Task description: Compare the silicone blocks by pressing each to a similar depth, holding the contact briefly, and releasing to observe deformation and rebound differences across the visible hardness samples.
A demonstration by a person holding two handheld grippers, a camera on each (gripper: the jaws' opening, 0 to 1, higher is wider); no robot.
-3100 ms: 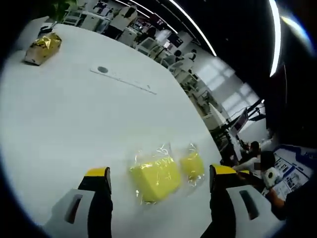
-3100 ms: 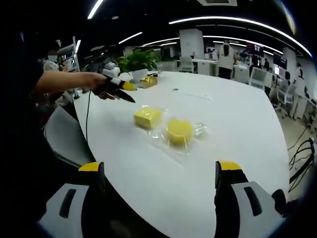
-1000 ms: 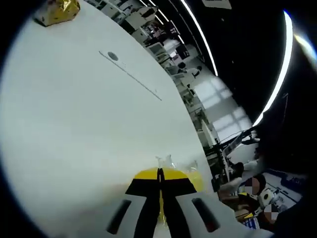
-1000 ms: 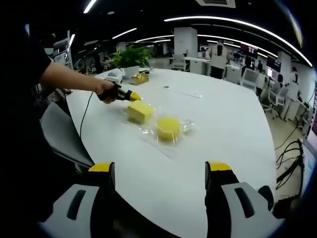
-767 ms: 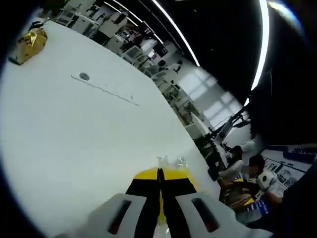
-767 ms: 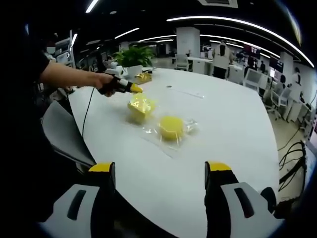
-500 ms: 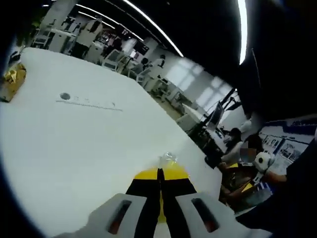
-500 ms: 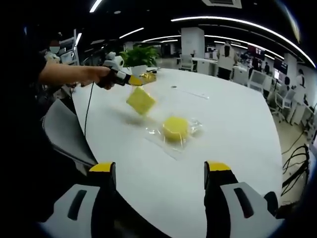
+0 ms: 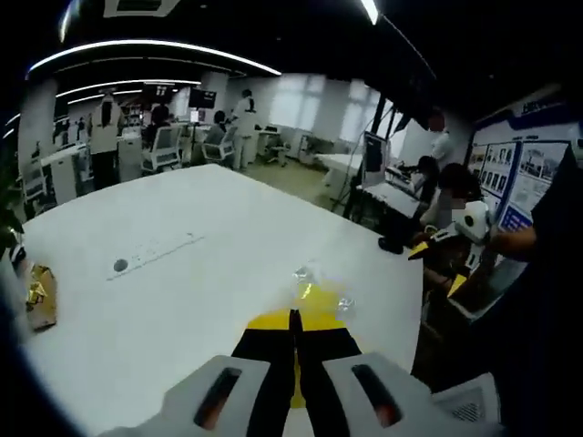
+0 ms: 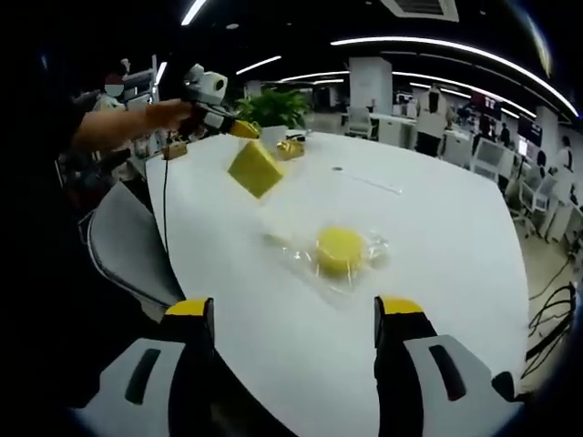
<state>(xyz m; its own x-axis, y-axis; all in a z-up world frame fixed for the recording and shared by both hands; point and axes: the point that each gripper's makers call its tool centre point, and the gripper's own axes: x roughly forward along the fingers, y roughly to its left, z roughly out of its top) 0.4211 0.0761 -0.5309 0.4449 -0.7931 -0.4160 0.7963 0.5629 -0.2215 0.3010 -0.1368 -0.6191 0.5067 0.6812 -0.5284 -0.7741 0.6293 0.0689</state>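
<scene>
**Two yellow blocks: one lifted, one lying on the table**

One square yellow block (image 10: 255, 168) hangs in the air above the white table (image 10: 437, 237), pinched by the left gripper (image 10: 239, 129), which a hand (image 10: 168, 114) holds out from the left of the right gripper view. In the left gripper view that gripper (image 9: 293, 320) has its jaws pressed together, with crinkled clear wrapping and a sliver of yellow showing just past the tips. The round yellow block (image 10: 340, 249) lies flat in its clear wrapper near the middle of the table, well apart from the raised one. The right gripper (image 10: 291, 319) has its jaws spread wide with nothing between them, hanging over the table's near edge. Broad bare tabletop lies around the round block on every side. A gold packet (image 9: 39, 296) sits close to the table's edge, and a grey chair (image 10: 132, 250) stands just beside the rim, under the raised block. A potted plant (image 10: 273, 106) stands at the far end.
</scene>
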